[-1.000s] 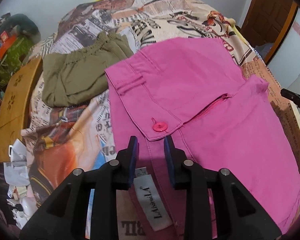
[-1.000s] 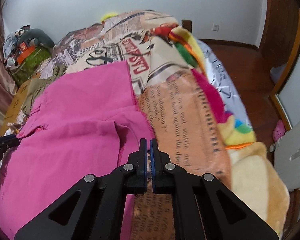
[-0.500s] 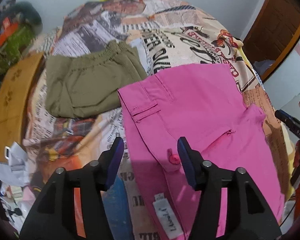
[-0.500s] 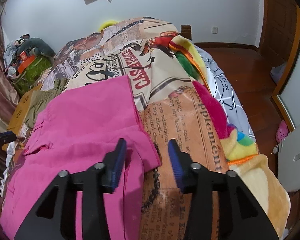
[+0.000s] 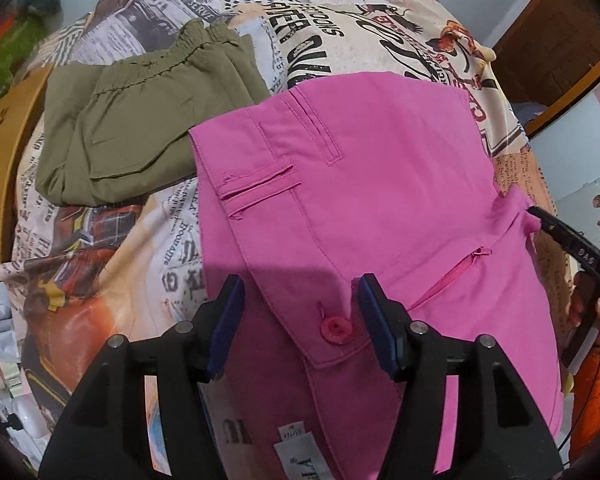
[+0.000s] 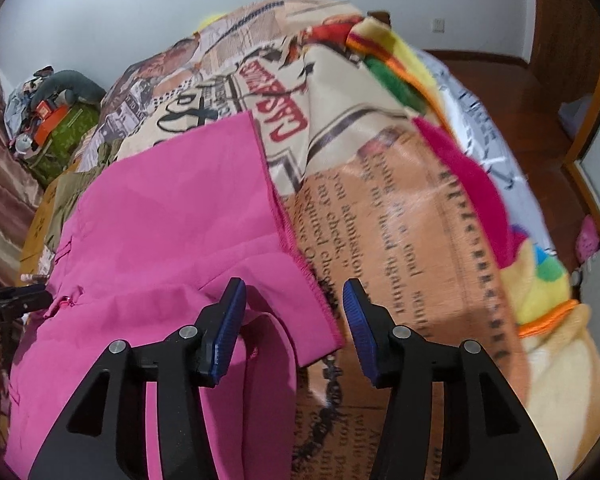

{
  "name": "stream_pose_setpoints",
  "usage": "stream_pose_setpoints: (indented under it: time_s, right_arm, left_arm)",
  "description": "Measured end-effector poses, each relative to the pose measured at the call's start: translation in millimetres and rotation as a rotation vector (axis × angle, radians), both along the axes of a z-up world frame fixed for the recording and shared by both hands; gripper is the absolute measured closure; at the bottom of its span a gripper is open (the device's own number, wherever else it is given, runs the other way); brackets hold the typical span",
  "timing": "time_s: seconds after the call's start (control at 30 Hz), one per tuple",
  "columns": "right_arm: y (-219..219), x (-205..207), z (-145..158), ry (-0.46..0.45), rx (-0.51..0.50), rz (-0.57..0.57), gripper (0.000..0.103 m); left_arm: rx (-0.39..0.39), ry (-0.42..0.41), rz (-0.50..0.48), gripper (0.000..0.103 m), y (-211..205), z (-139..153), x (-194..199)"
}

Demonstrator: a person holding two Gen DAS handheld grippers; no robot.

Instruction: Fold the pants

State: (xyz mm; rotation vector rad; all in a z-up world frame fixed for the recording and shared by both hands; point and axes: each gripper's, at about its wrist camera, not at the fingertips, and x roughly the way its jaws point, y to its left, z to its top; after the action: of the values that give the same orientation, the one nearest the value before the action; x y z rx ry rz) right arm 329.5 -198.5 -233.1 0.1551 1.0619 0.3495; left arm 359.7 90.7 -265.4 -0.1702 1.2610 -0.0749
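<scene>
Lying flat on the bed, the pink pants (image 5: 380, 184) look like a light, soft woven cloth with no stiffness of their own; I judge they will droop and crease wherever they are lifted, and only the waistband, the button flap and the hems offer some body. The left gripper (image 5: 298, 312) hangs over the waistband end with its jaws about half apart, having just been opening; the button (image 5: 337, 330) and its flap sit between the jaws, below the pads, which press on nothing. The right gripper (image 6: 292, 312) has likewise just been opening and stands half apart over the leg end, the stitched hem (image 6: 312, 284) running between its jaws, again untouched. Good places to take hold, by my reading, are the thick waistband edge on one side and the hem corner on the other, pinching both layers so none slips.

Beyond the left jaws, a folded olive garment (image 5: 140, 120) lies just beside the pants. Underneath is a newspaper-print blanket (image 6: 400, 240), soft and rumpled. A wooden floor (image 6: 540, 92) and white wall lie beyond.
</scene>
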Motion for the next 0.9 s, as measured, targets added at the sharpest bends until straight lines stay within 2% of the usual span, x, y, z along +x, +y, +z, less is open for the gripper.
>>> stream_pose_setpoints:
  time_s: [0.07,0.17,0.23,0.3,0.37,0.4,0.43,0.47,0.6,0.8,0.87,0.9]
  right_arm:
    - [2,2,-5,0.014,0.003,0.009,0.057]
    - [4,3,-13,0.034,0.006,0.017,0.058]
    - [5,3,-15,0.038,0.015,0.024,0.067]
    - [6,4,-17,0.045,0.021,0.03,0.088]
    - [9,3,-19,0.048,0.011,0.044,0.095]
    - [12,3,-19,0.044,-0.001,0.051,0.096]
    - [14,3,-20,0.04,-0.015,0.064,0.098]
    - [17,1,-19,0.031,-0.033,0.079,0.098]
    - [23,-2,-19,0.004,-0.091,0.103,0.099]
    - [18,1,-20,0.009,-0.085,0.091,0.099]
    - [18,-1,-20,0.008,-0.084,0.088,0.099]
    - [18,-2,-19,0.007,-0.086,0.087,0.099]
  left_arm:
    - [0.005,-0.001,-0.003,0.044,-1,-2,1]
    - [0.027,-0.025,-0.021,0.051,-7,-2,-1]
    - [0.051,-0.039,-0.036,0.058,-12,-1,-1]
    - [0.086,-0.055,-0.051,0.062,-18,0,-1]
    - [0.112,-0.064,-0.059,0.065,-21,0,-1]
    - [0.132,-0.069,-0.058,0.078,-23,0,-1]
    - [0.224,-0.065,-0.033,0.098,-24,-1,0]
    - [0.268,-0.05,-0.021,0.097,-24,-4,1]
    - [0.217,-0.038,-0.022,0.097,-16,-8,1]
    - [0.15,-0.045,-0.016,0.096,-7,9,-5]
    - [0.114,-0.049,-0.02,0.091,-6,16,-6]
    - [0.095,-0.054,-0.024,0.082,-7,19,-6]
